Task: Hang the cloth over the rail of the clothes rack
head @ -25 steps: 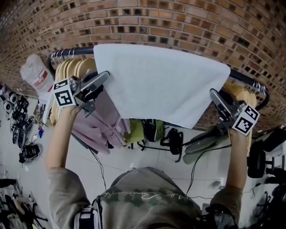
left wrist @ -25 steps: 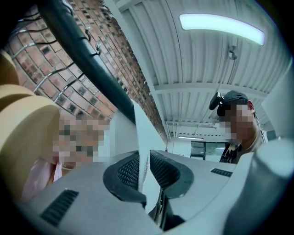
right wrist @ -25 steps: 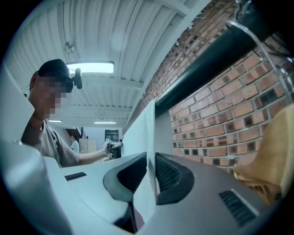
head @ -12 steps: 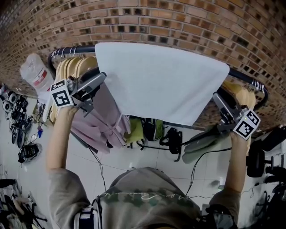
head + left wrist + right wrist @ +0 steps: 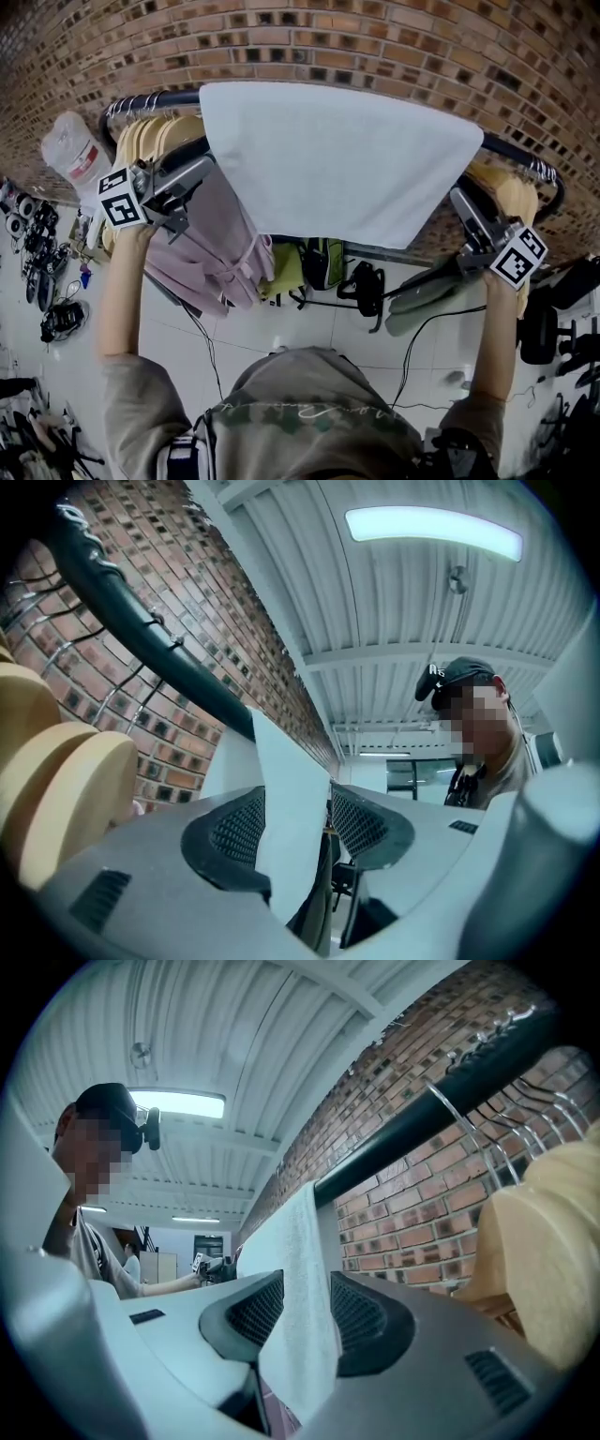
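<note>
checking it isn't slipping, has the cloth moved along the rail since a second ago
No: the cloth stays put on the rail, left edge still beside the wooden hangers.

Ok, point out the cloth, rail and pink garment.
cloth (image 5: pixel 337 159), head view, middle of its front panel.
rail (image 5: pixel 511 153), head view, bare stretch right of the cloth.
pink garment (image 5: pixel 202 253), head view, its hanging middle.

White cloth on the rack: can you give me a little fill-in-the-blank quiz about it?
The white cloth is draped over the rack's black ____.
The wall behind it is made of ____.
Left of the cloth, beside a pink garment, hang several wooden ____.
Missing words: rail; brick; hangers.
</note>
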`<state>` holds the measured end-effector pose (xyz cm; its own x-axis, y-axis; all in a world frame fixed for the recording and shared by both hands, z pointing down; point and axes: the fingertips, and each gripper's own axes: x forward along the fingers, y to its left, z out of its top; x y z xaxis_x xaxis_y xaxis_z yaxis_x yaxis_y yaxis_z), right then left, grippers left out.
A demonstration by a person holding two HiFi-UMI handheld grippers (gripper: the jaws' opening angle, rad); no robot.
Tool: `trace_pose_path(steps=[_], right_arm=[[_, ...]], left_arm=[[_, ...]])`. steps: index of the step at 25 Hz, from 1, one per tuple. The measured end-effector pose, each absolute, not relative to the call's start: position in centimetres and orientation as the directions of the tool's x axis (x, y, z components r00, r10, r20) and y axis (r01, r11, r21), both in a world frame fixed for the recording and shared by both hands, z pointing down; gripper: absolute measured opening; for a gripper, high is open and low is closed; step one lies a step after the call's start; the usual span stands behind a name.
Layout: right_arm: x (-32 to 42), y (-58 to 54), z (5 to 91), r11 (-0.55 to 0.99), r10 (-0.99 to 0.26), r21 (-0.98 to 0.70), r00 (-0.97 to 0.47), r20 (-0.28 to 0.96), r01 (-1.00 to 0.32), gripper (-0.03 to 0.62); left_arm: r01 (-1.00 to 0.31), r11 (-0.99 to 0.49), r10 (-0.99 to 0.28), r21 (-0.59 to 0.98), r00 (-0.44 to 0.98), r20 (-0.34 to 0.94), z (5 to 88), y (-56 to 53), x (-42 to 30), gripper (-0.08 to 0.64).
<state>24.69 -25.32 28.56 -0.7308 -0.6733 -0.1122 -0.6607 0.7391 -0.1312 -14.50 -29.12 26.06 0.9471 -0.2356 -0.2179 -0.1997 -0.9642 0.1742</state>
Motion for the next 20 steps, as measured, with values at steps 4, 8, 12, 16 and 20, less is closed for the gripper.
trace_pose_path(steps=[4,8,12,16,20], right_arm=[[24.8,-25.2,28.7,0.732,-0.681,-0.129,-0.725,-0.107,-0.669,0.137],[24.3,-25.0,28.6,0.728,-0.685,-0.126,-0.721,-0.104,-0.673,0.137],[23.8,-24.8,28.6,0.726,-0.687,-0.128,-0.719,-0.105,-0.676,0.137],[23.6,-24.6,28.7,0.721,-0.693,-0.132,-0.712,-0.111,-0.681,0.137],[24.0,-24.9,29.3,0.693,-0.720,-0.143,-0.687,-0.095,-0.707,0.137]], left_arm=[[-0.156,-0.980,-0.180,0.121,0.959,-0.221,26.2,-28.2,-14.5,0.212],[-0.168,-0.979,-0.190,0.113,0.954,-0.232,26.2,-28.1,-15.0,0.212],[-0.217,-0.963,-0.252,0.161,0.936,-0.246,26.2,-28.7,-15.2,0.212],[-0.195,-0.968,-0.230,0.157,0.941,-0.249,26.0,-28.1,-14.9,0.212],[-0.198,-0.971,-0.228,0.135,0.936,-0.268,25.7,-27.8,-15.7,0.212]])
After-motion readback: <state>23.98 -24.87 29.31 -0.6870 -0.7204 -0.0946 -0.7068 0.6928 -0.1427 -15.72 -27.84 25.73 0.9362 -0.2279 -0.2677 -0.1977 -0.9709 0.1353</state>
